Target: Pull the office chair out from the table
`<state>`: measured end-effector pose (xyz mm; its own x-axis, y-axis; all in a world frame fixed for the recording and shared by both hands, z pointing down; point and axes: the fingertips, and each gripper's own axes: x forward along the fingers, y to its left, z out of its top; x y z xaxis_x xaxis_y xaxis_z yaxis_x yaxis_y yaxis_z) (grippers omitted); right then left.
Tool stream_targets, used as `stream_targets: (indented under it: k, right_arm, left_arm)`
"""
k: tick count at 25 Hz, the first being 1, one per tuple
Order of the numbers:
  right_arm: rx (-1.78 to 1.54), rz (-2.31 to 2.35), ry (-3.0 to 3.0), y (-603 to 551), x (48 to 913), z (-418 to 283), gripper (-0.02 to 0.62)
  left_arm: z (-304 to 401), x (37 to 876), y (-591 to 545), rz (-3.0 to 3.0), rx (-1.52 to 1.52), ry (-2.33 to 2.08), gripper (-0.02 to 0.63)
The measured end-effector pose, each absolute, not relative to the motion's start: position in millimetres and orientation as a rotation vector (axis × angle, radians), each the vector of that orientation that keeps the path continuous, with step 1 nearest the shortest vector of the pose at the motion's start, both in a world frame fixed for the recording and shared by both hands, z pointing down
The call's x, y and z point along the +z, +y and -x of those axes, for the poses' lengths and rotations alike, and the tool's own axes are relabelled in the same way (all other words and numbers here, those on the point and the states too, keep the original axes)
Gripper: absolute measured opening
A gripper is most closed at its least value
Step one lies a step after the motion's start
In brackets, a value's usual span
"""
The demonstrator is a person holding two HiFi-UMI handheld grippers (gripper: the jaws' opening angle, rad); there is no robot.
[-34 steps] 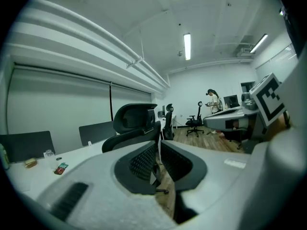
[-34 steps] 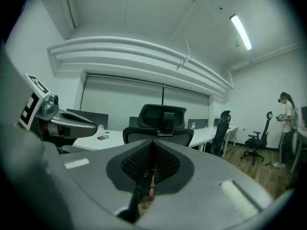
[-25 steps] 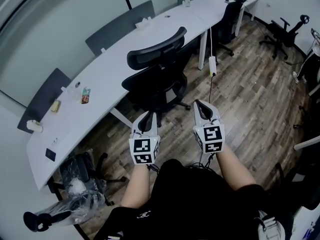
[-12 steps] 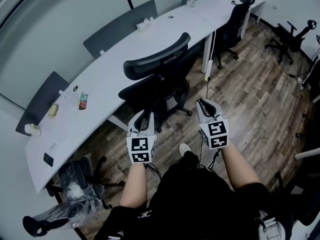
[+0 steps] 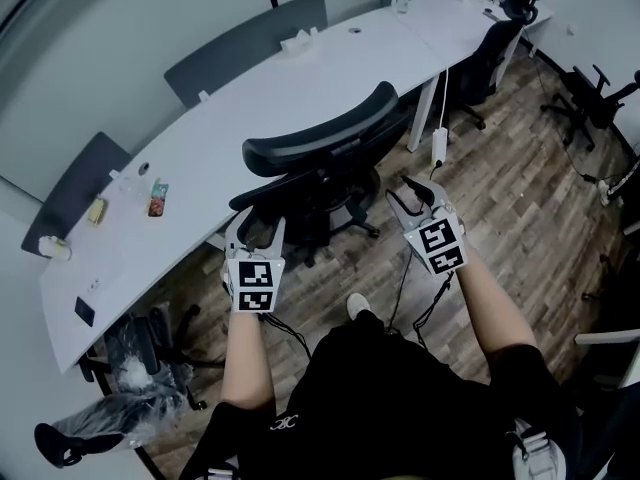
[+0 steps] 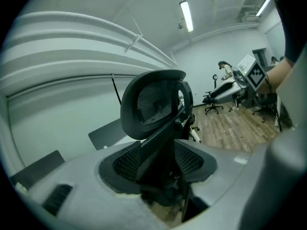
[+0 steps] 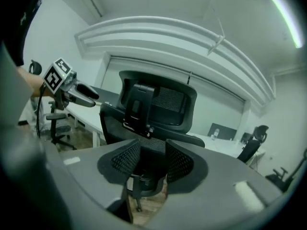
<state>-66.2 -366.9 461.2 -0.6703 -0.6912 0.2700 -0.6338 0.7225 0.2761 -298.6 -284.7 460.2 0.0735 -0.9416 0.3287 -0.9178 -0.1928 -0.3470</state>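
The office chair [image 5: 320, 173] stands upright at the near edge of the long white bench [image 5: 250, 98], its seat turned toward the bench and its backrest toward us. The curved top of the backrest runs along the bench edge, and the seat reaches partly under it.

Grey panels [image 5: 250, 43] rise behind the bench. A small packet [image 5: 157, 198] lies on the bench top, left of the chair. A white power strip [image 5: 438, 146] hangs from the bench, just right of the chair. A second black chair [image 5: 490, 53] stands farther right along the bench, and a plastic-wrapped chair [image 5: 140, 368] sits on the wooden floor [image 5: 520, 188], well to the left of the office chair. Nothing lies between us and the backrest.

Both our forearms reach forward with the marker cubes facing up. The left gripper [image 5: 257, 230] hangs near the chair's left side and the right gripper [image 5: 415, 200] near its right. Neither touches the chair. The jaws of both have just been opening and stand apart with nothing pressed between them. In each gripper view the backrest [image 6: 153, 104] [image 7: 158, 102] shows beyond the gap.
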Motion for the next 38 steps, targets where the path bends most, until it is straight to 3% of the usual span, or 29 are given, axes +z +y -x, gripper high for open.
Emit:
stream_targets:
  k: [6,15,22,26,38]
  right_arm:
    - [-0.378,-0.938,-2.479,-432.4,450.9,60.6,0.213]
    - [-0.828,-0.686,-2.154,-503.3,470.4,73.9,0.324]
    - [-0.933,-0.579,-1.984,-546.5,495.0,81.0,0.322]
    - [-0.988,-0.554,-1.934,-557.6,500.1,82.5,0.275]
    - [-1.037,-0.532,-1.834,-563.5,502.8,79.7,0.238]
  left_arm:
    - [318.7,463.0,-318.7,2.153,-0.948,1.894,0.302]
    - [337.2,477.8,-350.5,2.134,-1.081,1.858,0.319]
    - [344.2,502.3,-352.5,2.096,-1.33,1.734,0.335]
    - [344.3,508.6,-359.9,2.065,-1.356,1.737,0.282]
    - [339.2,514.0,-357.4,2.011,-1.495,1.697,0.249]
